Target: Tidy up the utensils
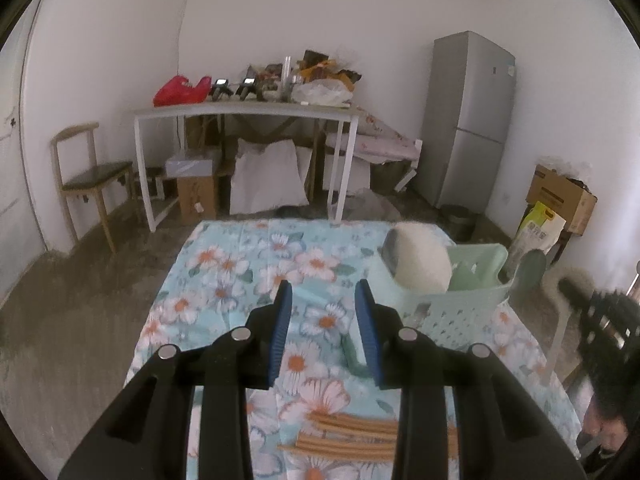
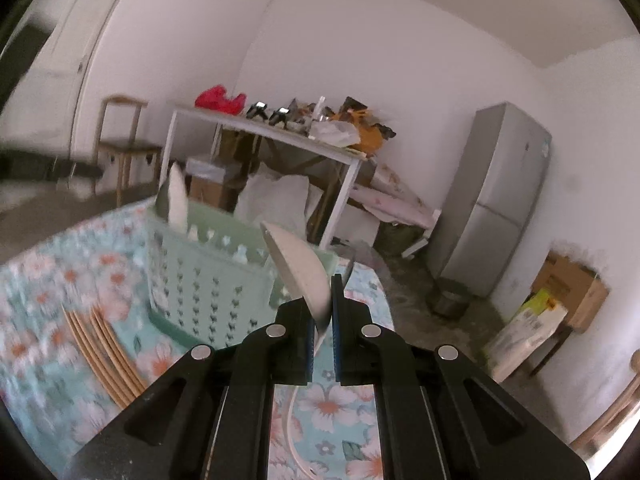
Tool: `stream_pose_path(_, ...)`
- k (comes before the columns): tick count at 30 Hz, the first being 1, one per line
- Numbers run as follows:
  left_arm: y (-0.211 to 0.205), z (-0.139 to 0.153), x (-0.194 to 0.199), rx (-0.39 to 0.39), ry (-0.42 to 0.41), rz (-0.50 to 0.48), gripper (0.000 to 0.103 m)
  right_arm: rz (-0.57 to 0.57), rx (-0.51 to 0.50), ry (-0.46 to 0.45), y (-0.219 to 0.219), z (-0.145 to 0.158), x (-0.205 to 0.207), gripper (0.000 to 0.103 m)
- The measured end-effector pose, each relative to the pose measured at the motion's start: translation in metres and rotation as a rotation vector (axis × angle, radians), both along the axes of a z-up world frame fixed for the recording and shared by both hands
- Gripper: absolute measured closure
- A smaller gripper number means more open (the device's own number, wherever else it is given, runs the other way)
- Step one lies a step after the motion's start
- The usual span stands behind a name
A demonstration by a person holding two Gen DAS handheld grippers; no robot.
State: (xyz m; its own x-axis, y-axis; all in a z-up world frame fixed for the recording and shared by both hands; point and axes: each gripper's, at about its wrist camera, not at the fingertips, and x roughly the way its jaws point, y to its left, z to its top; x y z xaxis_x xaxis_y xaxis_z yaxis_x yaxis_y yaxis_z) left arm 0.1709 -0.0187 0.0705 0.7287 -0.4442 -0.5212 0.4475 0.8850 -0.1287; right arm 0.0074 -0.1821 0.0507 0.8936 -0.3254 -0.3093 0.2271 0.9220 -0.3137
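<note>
Two grippers, one white spoon apiece in sight. Right gripper (image 2: 322, 312): blue-padded fingers (image 2: 308, 344) clenched on a white spoon (image 2: 302, 270), bowl rising up and left past the fingertips, thin handle trailing down between the black arms toward the camera. Tilted, aimed across the tabletop (image 2: 48, 280), lifted clear of the floral cloth. Just beyond the fingertips on the left, one pale green plastic basket (image 2: 208, 280), walls pierced with rows of small cut-outs; one second spoon (image 2: 174, 198) standing upright at its far-left corner, bowl above the rim. Left of the fingers, lying flat on the cloth, a bundle of light wooden chopsticks (image 2: 106, 344), about five, side by side; count blurred.

Left gripper (image 1: 324, 312): fingers released, wide apart, nothing between the ribbed blue pads (image 1: 280, 332). Held level above the cloth, pointing down the tabletop's length. Same basket (image 1: 460, 312) just right of the right fingertip, smooth rounded white spoon bowl (image 1: 420, 260) leaning inside it. Chopsticks (image 1: 352, 436) beneath the fingers, near the camera, partly hidden by the right arm.
</note>
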Motion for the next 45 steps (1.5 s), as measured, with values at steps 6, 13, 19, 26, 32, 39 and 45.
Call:
stream_pose_path(6, 0.009, -0.009, -0.006, -0.026, 0.047, 0.014, 0.072, 0.037, 0.186, -0.061, -0.029, 0.026, 0.002, 0.098)
stream_pose_path(13, 0.012, -0.012, -0.009, -0.04, 0.062, 0.015, 0.072, 0.128, 0.406, -0.192, -0.071, 0.069, 0.006, 0.097)
stream_pose_path(19, 0.017, -0.013, -0.009, -0.04, 0.072, 0.027, 0.072, 0.214, 0.544, -0.294, -0.1, 0.092, 0.027, 0.097)
stream_pose_path(26, 0.023, -0.015, -0.005, -0.032, 0.088, 0.045, 0.072, 0.308, 0.745, -0.285, -0.127, 0.067, 0.072, 0.097)
stream_pose_path(32, 0.024, -0.019, 0.001, -0.015, 0.099, 0.057, 0.072, 0.326, 0.804, -0.235, -0.141, 0.048, 0.102, 0.097)
stream_pose_path(39, 0.021, -0.025, 0.008, -0.008, 0.116, 0.057, 0.072, 0.341, 0.797, -0.138, -0.138, 0.025, 0.119, 0.097)
stream_pose_path(45, 0.018, -0.028, 0.007, -0.002, 0.12, 0.053, 0.072, 0.353, 0.794, -0.094, -0.138, 0.012, 0.118, 0.097)
